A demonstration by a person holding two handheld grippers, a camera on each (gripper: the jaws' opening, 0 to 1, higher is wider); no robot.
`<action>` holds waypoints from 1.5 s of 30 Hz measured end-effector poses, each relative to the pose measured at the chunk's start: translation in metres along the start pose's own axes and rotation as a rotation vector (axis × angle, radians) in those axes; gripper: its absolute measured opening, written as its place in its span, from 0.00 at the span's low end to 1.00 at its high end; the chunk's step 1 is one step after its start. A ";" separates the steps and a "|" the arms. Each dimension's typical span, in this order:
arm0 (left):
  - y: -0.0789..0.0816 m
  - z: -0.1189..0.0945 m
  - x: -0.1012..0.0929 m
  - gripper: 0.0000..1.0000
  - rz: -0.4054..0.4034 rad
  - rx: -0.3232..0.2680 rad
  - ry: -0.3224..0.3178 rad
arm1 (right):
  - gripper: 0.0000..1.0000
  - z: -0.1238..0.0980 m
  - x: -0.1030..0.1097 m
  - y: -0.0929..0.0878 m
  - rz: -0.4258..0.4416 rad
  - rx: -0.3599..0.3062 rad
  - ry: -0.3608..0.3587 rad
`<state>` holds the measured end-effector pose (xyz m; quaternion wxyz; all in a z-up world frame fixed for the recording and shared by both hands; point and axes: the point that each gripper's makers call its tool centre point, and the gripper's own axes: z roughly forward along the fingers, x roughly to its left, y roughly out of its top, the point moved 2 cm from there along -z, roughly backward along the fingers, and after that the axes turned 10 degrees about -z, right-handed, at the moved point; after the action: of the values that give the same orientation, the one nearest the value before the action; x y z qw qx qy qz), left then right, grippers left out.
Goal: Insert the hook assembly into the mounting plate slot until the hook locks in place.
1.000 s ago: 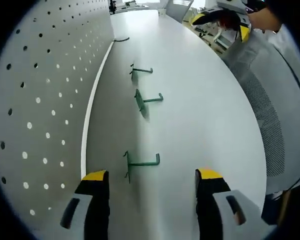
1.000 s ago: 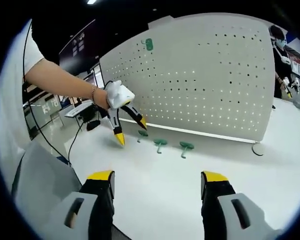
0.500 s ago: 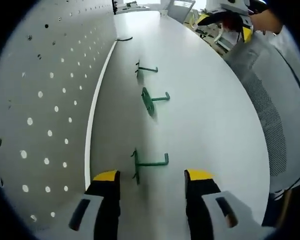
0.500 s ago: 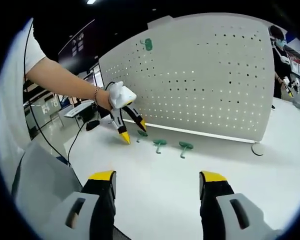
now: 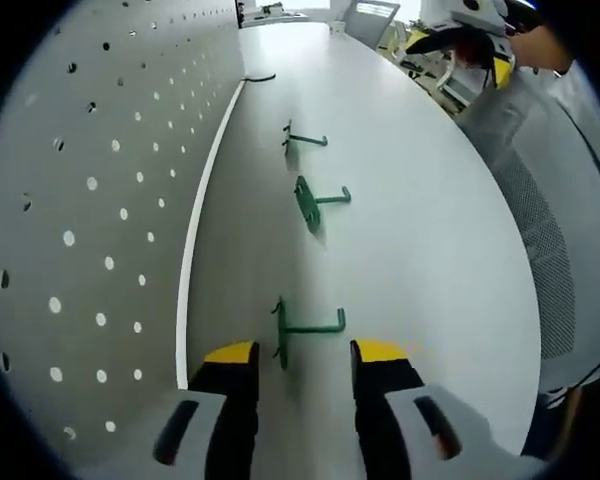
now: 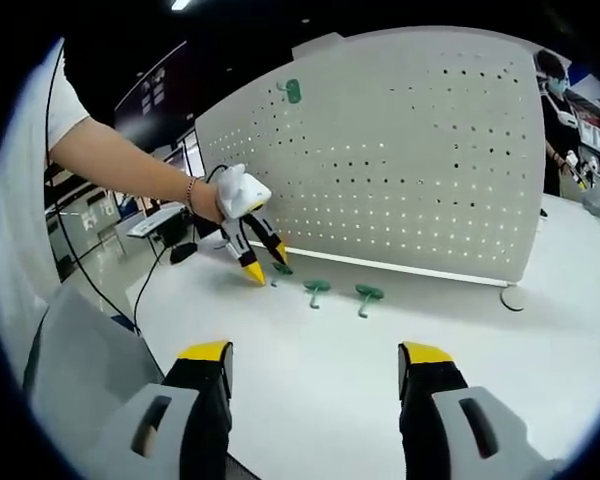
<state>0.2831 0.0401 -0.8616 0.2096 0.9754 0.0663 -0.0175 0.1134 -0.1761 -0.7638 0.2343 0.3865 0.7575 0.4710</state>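
Note:
Three green hooks lie in a row on the white table beside the white pegboard (image 5: 90, 200): the nearest hook (image 5: 308, 327), a middle one (image 5: 317, 200) and a far one (image 5: 302, 140). My left gripper (image 5: 305, 352) is open, its yellow fingertips (image 5: 230, 353) on either side of the nearest hook's base without touching it. In the right gripper view the left gripper (image 6: 267, 265) hovers low over the end hook (image 6: 280, 268) of the row. One green hook (image 6: 293, 92) hangs high on the pegboard (image 6: 410, 150). My right gripper (image 6: 315, 360) is open, empty, well back from the hooks.
A grey mesh chair back (image 5: 555, 250) stands past the table's curved right edge. A dark cable (image 5: 260, 77) lies at the pegboard's far end. The right gripper (image 5: 465, 55) hovers off the table's far right side. A person (image 6: 560, 110) stands behind the pegboard.
My left gripper has moved forward to the nearest hook, and its jaws have narrowed around it. The right gripper has stayed put.

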 end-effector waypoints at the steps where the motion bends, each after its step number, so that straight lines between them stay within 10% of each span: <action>1: 0.000 0.000 0.001 0.33 -0.010 -0.001 0.005 | 0.65 0.000 0.000 0.000 0.000 0.000 0.000; 45: 0.000 0.000 0.004 0.03 -0.059 0.031 0.068 | 0.64 -0.001 -0.001 0.001 0.005 -0.005 -0.005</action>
<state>0.2866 0.0408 -0.8619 0.1912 0.9762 0.1021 0.0087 0.1136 -0.1778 -0.7625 0.2360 0.3890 0.7547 0.4727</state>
